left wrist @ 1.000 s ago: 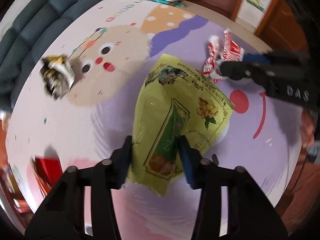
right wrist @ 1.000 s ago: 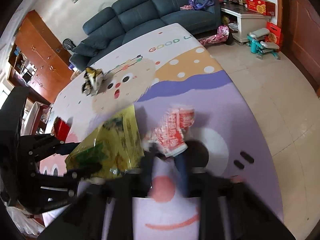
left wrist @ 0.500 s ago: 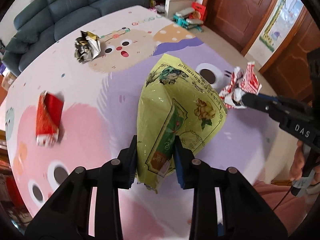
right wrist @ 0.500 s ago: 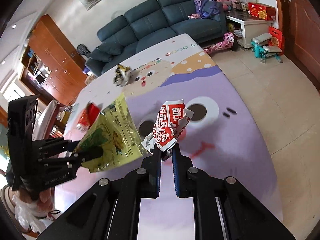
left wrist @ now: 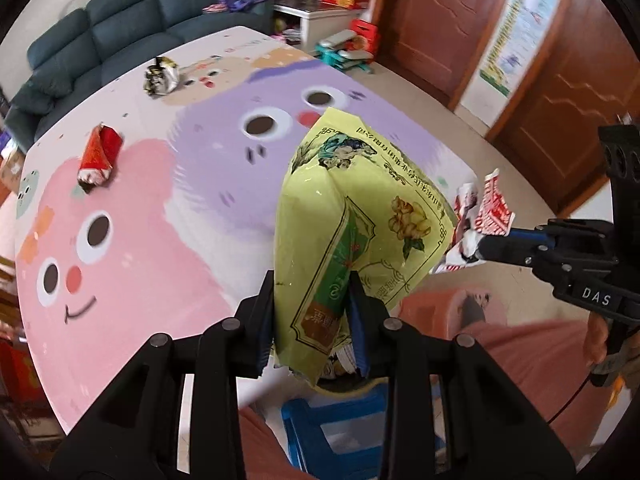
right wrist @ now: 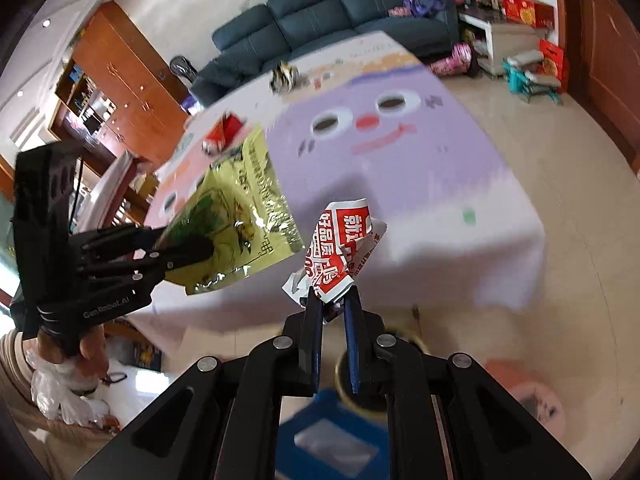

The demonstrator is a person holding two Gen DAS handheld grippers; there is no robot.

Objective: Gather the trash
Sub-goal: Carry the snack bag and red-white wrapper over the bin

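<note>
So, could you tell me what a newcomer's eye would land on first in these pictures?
Probably the big yellow-green snack bag, pinched in the left hand-held gripper above the table's near edge. Next, the crumpled red-and-white wrapper clamped in the right hand-held gripper beside it. Behind them, the cartoon-face tablecloth carries a red packet and a crumpled foil wrapper.

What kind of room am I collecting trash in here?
Most likely a home living room: a dark blue-grey upholstered sofa, a table under a pastel cartoon-face tablecloth, wooden cabinets and brown panelled wooden doors around a tiled floor.
</note>
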